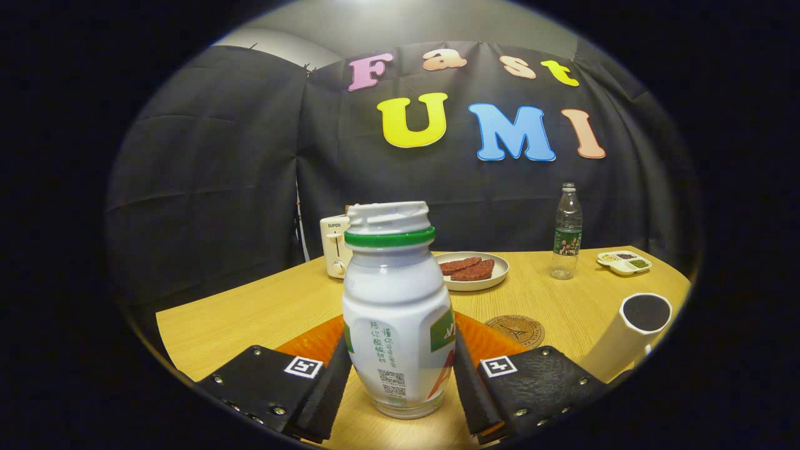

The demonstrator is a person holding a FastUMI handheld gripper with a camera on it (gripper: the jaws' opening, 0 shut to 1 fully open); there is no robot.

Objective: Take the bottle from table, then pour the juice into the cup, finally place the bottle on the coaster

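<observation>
The toaster (pixel 335 245) behind the bottle carries the word SUPOR on its front; the bottle (pixel 397 312) itself — white, with a green ring under a pale cap — bears green printed characters and a square code, too small to make out. It stands upright on the wooden table (pixel 250 312), over an orange mat (pixel 312 342) that shows on either side of it. Beyond the bottle sits a plate (pixel 473 270) with two dark reddish-brown slabs on it; further beyond and to the right of that a clear water bottle (pixel 567 232) with a green label, holding a little water, and a small divided dish (pixel 624 262) with bits of food in its sections. Just right of the bottle lies a round brown coaster (pixel 516 330) with a tower drawn on it; right of the coaster stands a white cup (pixel 628 334) whose inside looks dark — whether it holds anything I cannot tell. The hand-held gripper (pixel 400 381) has its two fingers against the bottle's lower sides, one on each flank; it looks clamped onto it.
</observation>
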